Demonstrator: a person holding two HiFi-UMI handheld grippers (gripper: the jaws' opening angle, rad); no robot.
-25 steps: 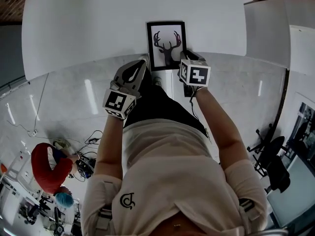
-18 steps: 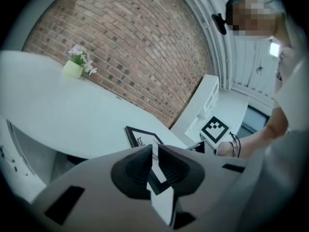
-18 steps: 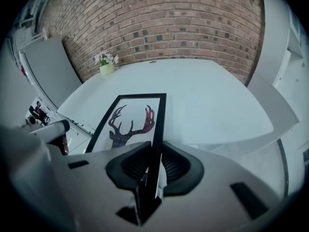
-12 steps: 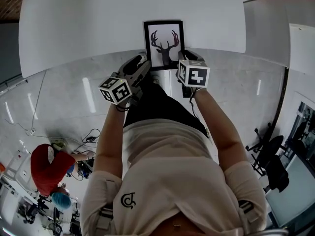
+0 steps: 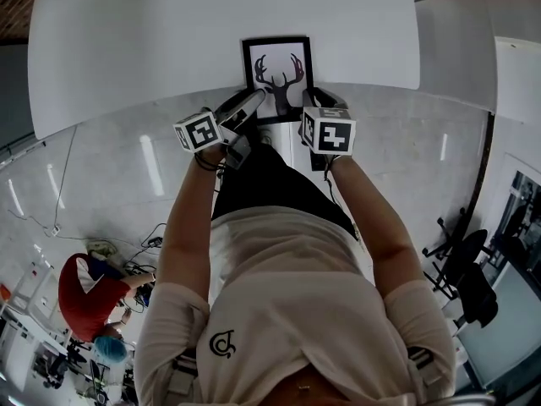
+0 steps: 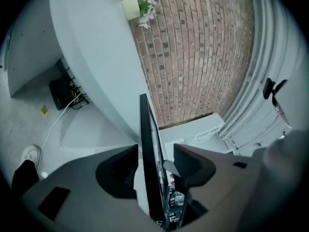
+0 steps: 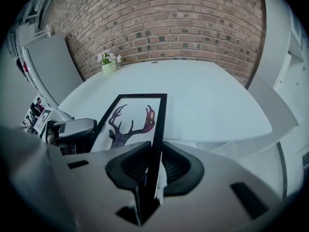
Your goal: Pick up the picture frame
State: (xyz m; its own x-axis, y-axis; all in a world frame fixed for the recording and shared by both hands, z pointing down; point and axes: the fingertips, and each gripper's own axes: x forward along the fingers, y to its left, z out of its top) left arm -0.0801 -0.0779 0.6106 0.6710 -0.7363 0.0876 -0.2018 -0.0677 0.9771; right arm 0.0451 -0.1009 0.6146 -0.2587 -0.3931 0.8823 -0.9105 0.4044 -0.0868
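Note:
The picture frame (image 5: 277,73), black-edged with a dark deer head on white, lies at the white table's (image 5: 152,41) near edge, its near end sticking out over it. My right gripper (image 5: 311,101) holds the near right side. In the right gripper view both pads of the right gripper (image 7: 153,164) press on the frame (image 7: 145,111). My left gripper (image 5: 251,108) is at the near left corner. In the left gripper view the frame (image 6: 146,129) stands edge-on between the left gripper's (image 6: 155,161) jaws, which have just been opening, with gaps on both sides.
A small potted plant (image 7: 109,65) stands at the table's far side by a brick wall (image 7: 159,28). More white tables (image 5: 473,49) sit to the right. A person in red (image 5: 84,299) crouches on the floor at lower left, and office chairs (image 5: 465,269) stand at right.
My left gripper has swung up and right from beside the frame to its near left corner, and its marker cube has turned. The right gripper stays on the frame.

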